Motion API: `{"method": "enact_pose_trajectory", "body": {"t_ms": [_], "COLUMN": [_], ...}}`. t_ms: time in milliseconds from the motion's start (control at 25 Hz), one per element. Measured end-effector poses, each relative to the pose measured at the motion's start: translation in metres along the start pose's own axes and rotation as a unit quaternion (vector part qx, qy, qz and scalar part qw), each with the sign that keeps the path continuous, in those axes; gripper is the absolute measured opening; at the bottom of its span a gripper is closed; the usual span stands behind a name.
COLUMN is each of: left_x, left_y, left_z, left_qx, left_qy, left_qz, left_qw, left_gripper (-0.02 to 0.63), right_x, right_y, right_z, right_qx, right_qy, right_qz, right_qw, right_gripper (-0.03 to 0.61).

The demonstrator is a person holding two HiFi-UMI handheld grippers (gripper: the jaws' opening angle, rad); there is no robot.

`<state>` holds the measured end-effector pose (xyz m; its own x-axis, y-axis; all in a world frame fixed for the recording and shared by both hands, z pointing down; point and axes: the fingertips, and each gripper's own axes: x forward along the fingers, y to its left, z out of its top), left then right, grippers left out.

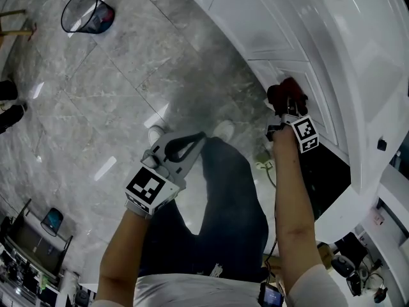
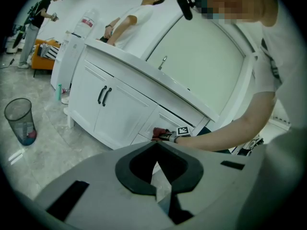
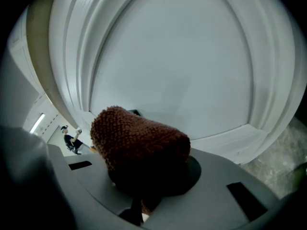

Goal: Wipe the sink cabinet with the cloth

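Cloth clamped in right gripper; head view shows it at cabinet

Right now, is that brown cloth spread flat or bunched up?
Bunched up: the cloth is a rounded wad clamped in the jaws of the right gripper, in front of the white cabinet panel.

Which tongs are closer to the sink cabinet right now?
Right. The right tongs, shut on the dark red cloth, are right at the white sink cabinet front. The left tongs, shut and empty, hang over the floor, apart from the cabinet.
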<state>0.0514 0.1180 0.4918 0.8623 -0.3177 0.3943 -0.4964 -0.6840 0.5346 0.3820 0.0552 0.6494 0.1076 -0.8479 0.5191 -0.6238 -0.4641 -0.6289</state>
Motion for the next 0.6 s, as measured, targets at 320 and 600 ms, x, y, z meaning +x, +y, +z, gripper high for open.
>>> {"method": "enact_pose_trajectory", "body": {"t_ms": [320,600], "left_x": [0.003,0.003], "left_y": [-0.015,-0.029], "left_z": [0.0,-0.002], "left_qx": [0.006,0.001], "left_qy": [0.009,0.013], "left_qz": [-0.008,-0.022], "left_qw": [0.9999,0.9997], "left_gripper": [0.012,0.012], "right_x": [-0.034,-0.067], "right_y": [-0.031,-0.046], "right_z": [0.018,0.037], "right_qx": [-0.001,0.006], "right_qy": [-0.013,-0.031], "right_qz": [-0.024,-0.041], "right_qw": [1.0,0.999], "right_gripper": [0.045,0.045]}}
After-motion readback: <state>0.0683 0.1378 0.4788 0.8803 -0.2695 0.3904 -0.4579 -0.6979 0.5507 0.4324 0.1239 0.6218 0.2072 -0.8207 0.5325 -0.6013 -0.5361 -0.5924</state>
